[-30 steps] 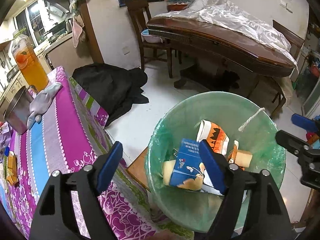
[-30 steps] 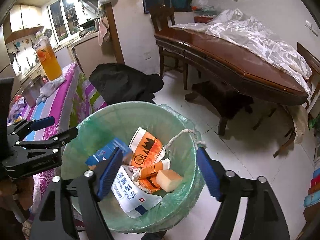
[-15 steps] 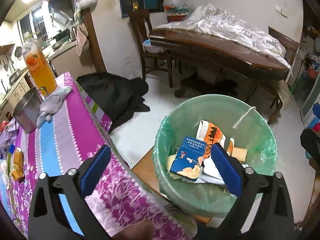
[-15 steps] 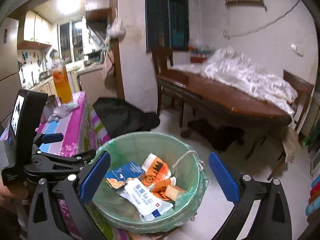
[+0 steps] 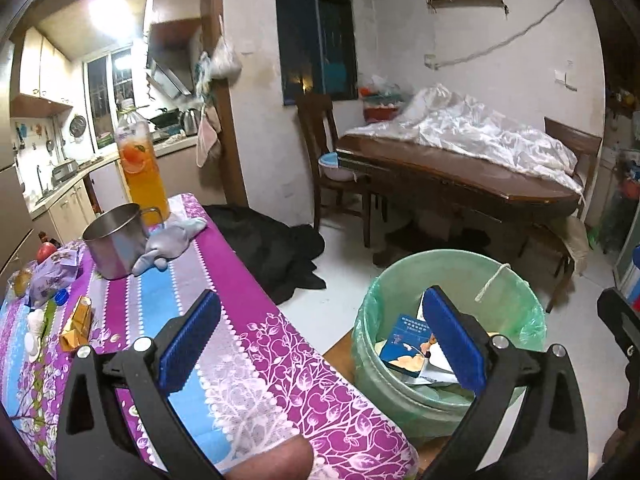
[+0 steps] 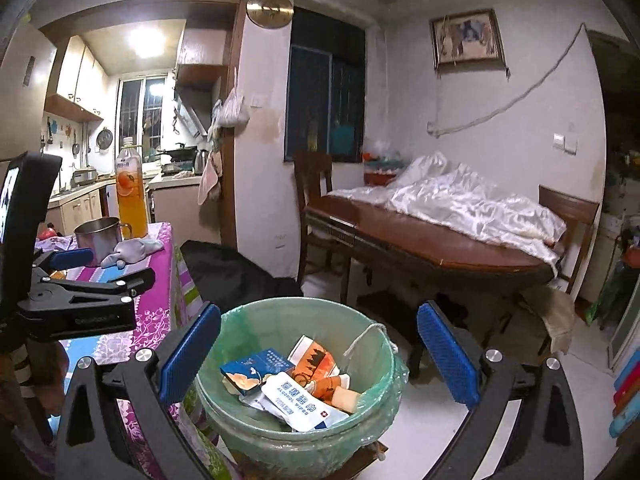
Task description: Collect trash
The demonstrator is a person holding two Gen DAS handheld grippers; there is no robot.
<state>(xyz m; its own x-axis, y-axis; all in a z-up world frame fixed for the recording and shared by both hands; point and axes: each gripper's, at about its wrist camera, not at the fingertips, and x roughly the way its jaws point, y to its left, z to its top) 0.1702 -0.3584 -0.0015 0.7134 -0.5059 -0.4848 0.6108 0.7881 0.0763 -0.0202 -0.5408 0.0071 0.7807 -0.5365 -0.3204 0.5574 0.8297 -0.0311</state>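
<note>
In the left wrist view, the left gripper [image 5: 316, 342] has drawn back from the bin [image 5: 532, 320] and stands spread and empty, with a gold wrapper [image 5: 76, 322] left on the table [image 5: 240, 320]. In the right wrist view, the right gripper [image 6: 318, 356], also spread and empty, hovers above the bin [image 6: 248, 320], where the wipes packet [image 6: 302, 402] and blue box [image 6: 254, 368] already lie.

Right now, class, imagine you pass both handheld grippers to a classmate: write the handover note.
Left gripper: open, empty, over the table edge.
Right gripper: open, empty, above the bin.
Green-lined round trash bin stands beside the purple floral tablecloth.
Done: blue carton, white alcohol wipes pack and orange printed wrapper lie in the bin.
Left: gold wrapper, blue bottle cap and purple snack bag on the cloth look like trash.
</note>
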